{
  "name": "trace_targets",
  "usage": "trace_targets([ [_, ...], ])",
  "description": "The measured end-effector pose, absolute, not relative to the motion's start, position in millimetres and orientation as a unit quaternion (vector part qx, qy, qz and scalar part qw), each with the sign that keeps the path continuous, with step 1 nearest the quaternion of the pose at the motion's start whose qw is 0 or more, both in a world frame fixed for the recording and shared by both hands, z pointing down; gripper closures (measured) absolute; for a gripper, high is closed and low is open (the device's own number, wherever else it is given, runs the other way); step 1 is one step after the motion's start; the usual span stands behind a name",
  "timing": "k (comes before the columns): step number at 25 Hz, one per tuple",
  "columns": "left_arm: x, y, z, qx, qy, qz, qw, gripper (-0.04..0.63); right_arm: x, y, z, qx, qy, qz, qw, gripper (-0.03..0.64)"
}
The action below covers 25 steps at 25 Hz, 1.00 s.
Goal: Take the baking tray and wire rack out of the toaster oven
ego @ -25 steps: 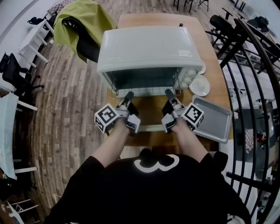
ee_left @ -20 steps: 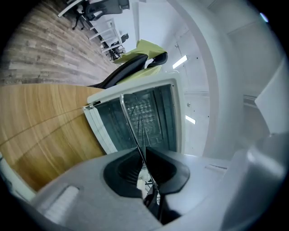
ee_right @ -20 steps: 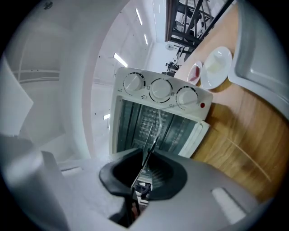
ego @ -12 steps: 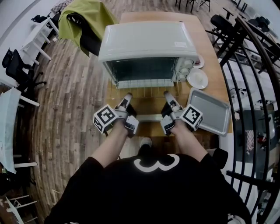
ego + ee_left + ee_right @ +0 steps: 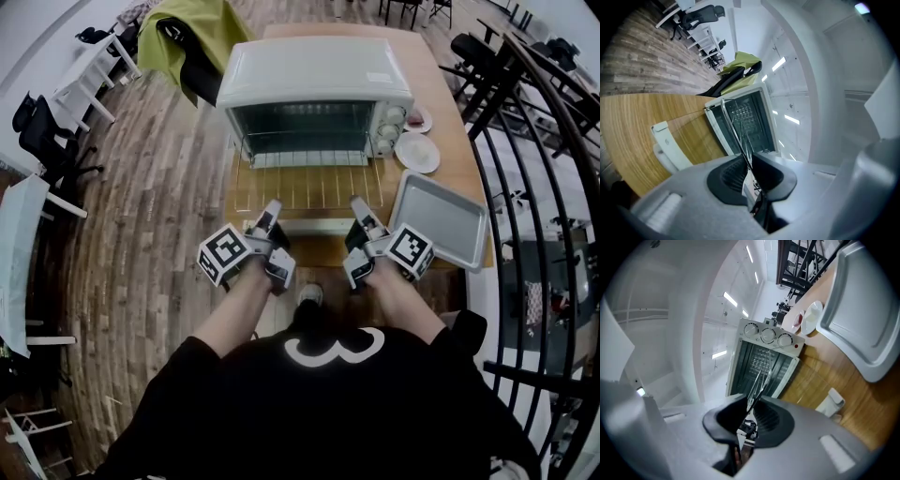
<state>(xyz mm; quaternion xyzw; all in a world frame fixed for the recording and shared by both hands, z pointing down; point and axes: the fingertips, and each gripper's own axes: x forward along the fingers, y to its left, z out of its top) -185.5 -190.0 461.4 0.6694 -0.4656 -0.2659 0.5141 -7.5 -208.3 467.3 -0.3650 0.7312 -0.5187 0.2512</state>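
The wire rack [image 5: 305,187] hangs level over the open oven door, its far edge at the mouth of the white toaster oven [image 5: 314,70]. My left gripper [image 5: 272,208] is shut on the rack's near left edge; the wire runs between its pads in the left gripper view [image 5: 736,126]. My right gripper [image 5: 358,204] grips the near right edge, and its jaws are starting to open with the wire [image 5: 759,376] still between the pads. The grey baking tray [image 5: 441,220] lies on the table to the right of the oven, also in the right gripper view [image 5: 862,319].
The oven door's white handle [image 5: 314,226] lies just under the gripper tips. A white plate [image 5: 417,152] and a small dish [image 5: 419,119] sit beside the oven's knobs. A chair with a green cloth [image 5: 183,42] stands at the far left. A black railing [image 5: 534,141] runs along the right.
Both grippers have drawn back toward me with the wire rack. It has slid from the oven mouth out over the open door.
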Motion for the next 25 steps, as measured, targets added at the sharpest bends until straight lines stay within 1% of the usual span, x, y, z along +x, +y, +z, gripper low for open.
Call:
trace_targets([
  [7,-167,-143,454,0.675,-0.461,-0.27,0.508,0.557,11,-163,458,-0.363,0.739,-0.509,0.252,0.574],
  [13,-135,-110,448,0.69,-0.445,-0.259,0.509,0.557,44,-125,453,-0.376,0.735,-0.499,0.265,0.574],
  [21,-55,-84,442,0.723,-0.392,-0.226,0.522,0.557,123,-79,444,-0.422,0.716,-0.47,0.298,0.574],
  [25,5,-73,445,0.737,-0.36,-0.202,0.536,0.557,182,-53,447,-0.453,0.695,-0.46,0.317,0.574],
])
